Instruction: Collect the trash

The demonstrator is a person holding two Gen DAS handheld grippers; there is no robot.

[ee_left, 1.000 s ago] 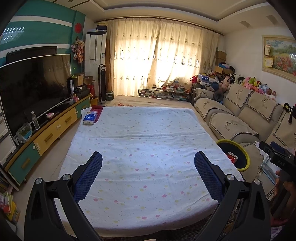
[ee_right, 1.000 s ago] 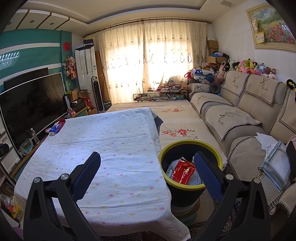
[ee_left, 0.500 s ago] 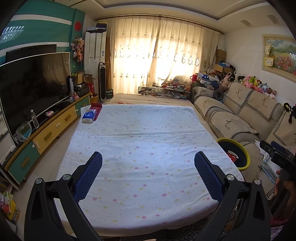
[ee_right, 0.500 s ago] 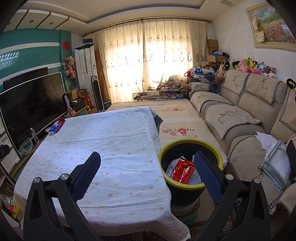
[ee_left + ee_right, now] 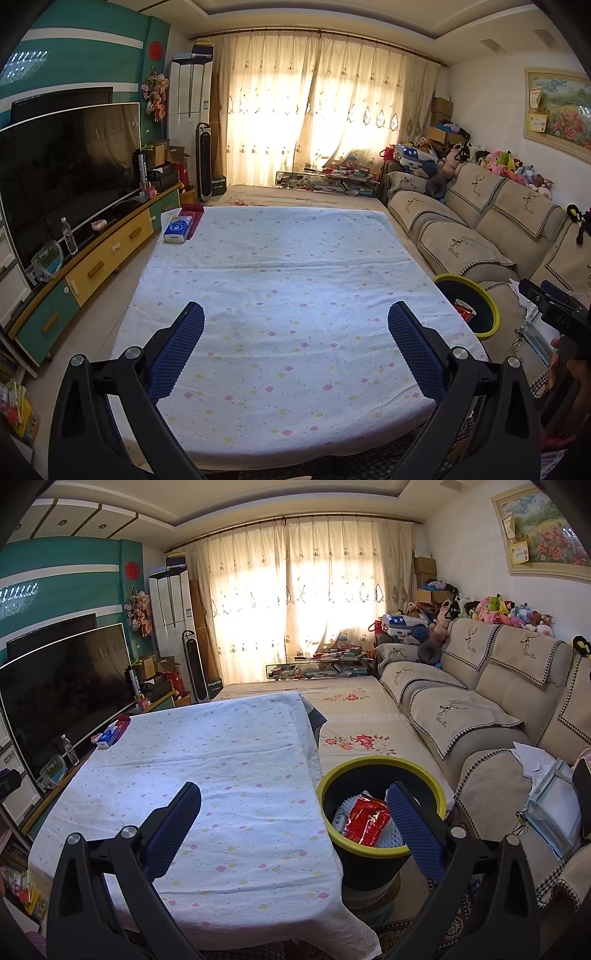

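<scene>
Both views look forward along open gripper fingers toward the curtained window. The left wrist view sits centred above the near edge of the white dotted cloth-covered tabletop (image 5: 288, 295). The right wrist view sits further right, close above the black yellow-rimmed bin (image 5: 382, 864). Both share tabletop, bin (image 5: 480, 317) and beige sofa (image 5: 480, 709).

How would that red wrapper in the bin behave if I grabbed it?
The red wrapper looks crumpled and thin, so probably floppy and very light. Its glossy surface may slip. It lies loose in the bin, likely lifting freely.
</scene>
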